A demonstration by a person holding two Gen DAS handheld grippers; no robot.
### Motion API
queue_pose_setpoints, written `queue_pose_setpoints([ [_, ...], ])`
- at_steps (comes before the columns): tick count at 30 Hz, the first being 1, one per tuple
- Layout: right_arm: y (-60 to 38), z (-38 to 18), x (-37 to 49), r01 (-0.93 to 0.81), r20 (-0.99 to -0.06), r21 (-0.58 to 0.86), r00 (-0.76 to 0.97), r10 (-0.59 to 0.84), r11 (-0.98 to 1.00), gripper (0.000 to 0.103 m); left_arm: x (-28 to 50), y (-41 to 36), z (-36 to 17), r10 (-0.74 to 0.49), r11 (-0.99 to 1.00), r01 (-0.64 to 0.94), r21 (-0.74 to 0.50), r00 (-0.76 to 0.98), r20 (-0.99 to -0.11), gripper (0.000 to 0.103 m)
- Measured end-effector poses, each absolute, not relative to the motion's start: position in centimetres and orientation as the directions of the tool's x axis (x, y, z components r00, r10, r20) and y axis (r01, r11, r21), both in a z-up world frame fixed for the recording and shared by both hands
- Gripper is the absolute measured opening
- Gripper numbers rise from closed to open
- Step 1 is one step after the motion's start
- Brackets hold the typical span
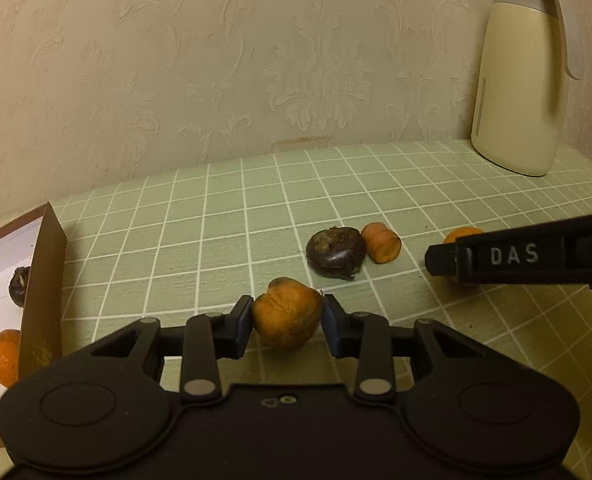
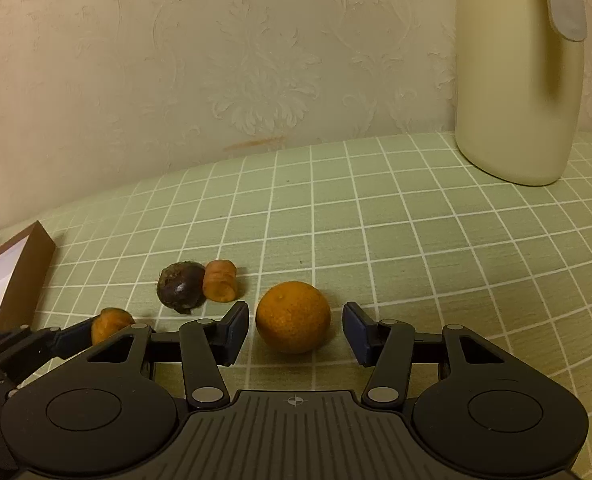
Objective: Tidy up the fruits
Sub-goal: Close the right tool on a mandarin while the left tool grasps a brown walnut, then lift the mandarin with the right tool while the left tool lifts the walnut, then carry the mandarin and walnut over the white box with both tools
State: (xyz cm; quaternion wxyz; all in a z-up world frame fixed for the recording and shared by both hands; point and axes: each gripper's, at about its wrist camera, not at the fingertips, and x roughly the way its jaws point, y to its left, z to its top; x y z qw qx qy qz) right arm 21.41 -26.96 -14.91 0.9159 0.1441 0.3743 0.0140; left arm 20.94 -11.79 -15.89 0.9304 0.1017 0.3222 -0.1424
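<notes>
While its pads press both sides of an orange carrot chunk [image 1: 287, 312] at lower centre, the left gripper [image 1: 287, 320] is clamped on it; a dark water chestnut [image 1: 336, 252] and a second carrot piece [image 1: 382, 242] lie touching just above and to the right, and a cardboard box [image 1: 41, 292] sits at the left edge. Through the right wrist view, the right gripper [image 2: 296, 330] stands apart around a tangerine [image 2: 293, 317] on the checked tablecloth [image 2: 416, 240], neither pad touching; a cream jug [image 2: 516, 80] stands at the upper right.

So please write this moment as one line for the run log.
left gripper: shut on carrot piece | right gripper: open around orange, fingers not touching | box: holds some fruit
</notes>
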Motion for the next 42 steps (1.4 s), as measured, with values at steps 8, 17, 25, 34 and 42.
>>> queue_pose_setpoints([
  [8,-26.1,-15.0,21.2,0.062,-0.681,0.227,0.724,0.113,0.972,0.039,20.8,-11.6,-15.8,-0.206,0.943,0.324,0.077,0.748,-0.631,0.027],
  [17,-25.2,-13.5,19.1,0.013,-0.670,0.274,0.720,0.181,0.962,0.038,19.0,-9.3,-13.9,-0.212,0.955,0.295,0.025,0.742,-0.636,0.027],
  [25,-22.1,-11.0,15.7,-0.103,-0.650,0.265,0.716,0.256,0.959,0.038,15.7,-6.4,-11.8,-0.177,0.968,0.249,0.033,0.768,-0.615,0.027],
  [34,-18.9,-8.9,12.5,-0.207,-0.612,0.258,0.721,0.325,0.944,0.038,11.4,-2.6,-9.5,-0.138,0.981,0.190,0.029,0.799,-0.585,0.027],
  [42,-15.7,-7.6,9.4,-0.305,-0.572,0.277,0.710,0.411,0.911,0.038,8.1,1.0,-8.3,-0.090,0.993,0.116,0.009,0.818,-0.568,0.027],
])
